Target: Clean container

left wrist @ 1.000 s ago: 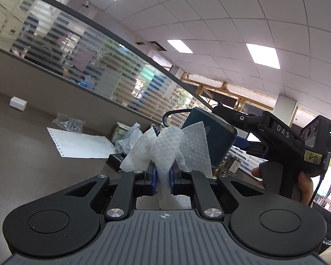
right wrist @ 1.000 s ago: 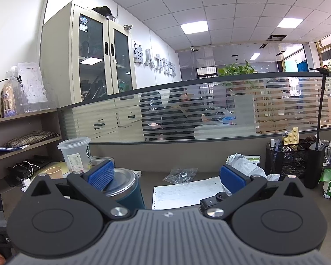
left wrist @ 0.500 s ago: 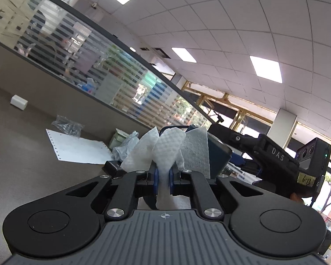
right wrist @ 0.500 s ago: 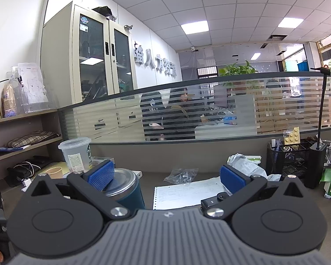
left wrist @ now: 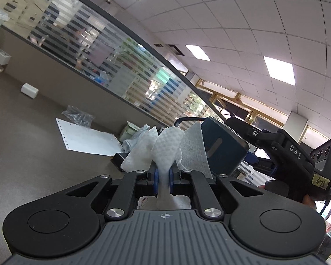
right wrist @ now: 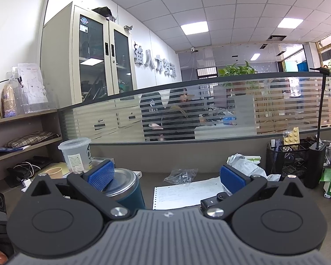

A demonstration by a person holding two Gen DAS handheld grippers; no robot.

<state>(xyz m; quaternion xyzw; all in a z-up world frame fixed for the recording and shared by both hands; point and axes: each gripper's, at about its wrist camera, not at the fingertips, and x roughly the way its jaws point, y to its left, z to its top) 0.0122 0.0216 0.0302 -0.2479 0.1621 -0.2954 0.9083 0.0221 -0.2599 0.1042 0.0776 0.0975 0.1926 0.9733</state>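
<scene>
Our left tool is clenched on a white wipe, pads pinching its stem while the crumpled top fans up just ahead of the tips. The container, a dark blue canister with a metal rim, sits just right of the wipe, tilted, its black wire handle arching behind the wipe's top edge. From the right wrist view our right tool has its jaws spread wide; the left blue pad lies against the container's rim, the right pad well apart from it, so we cannot tell if it bears any grip. In the left view that tool's body sits past the container's far edge. Counter to the left of the left tool is mostly bare; ahead lie a perforated sheet, a clear bag and a small white box. The partition closes off the far edge. Right of the right tool a mesh organizer crowds the counter; left stands a plastic cup.
</scene>
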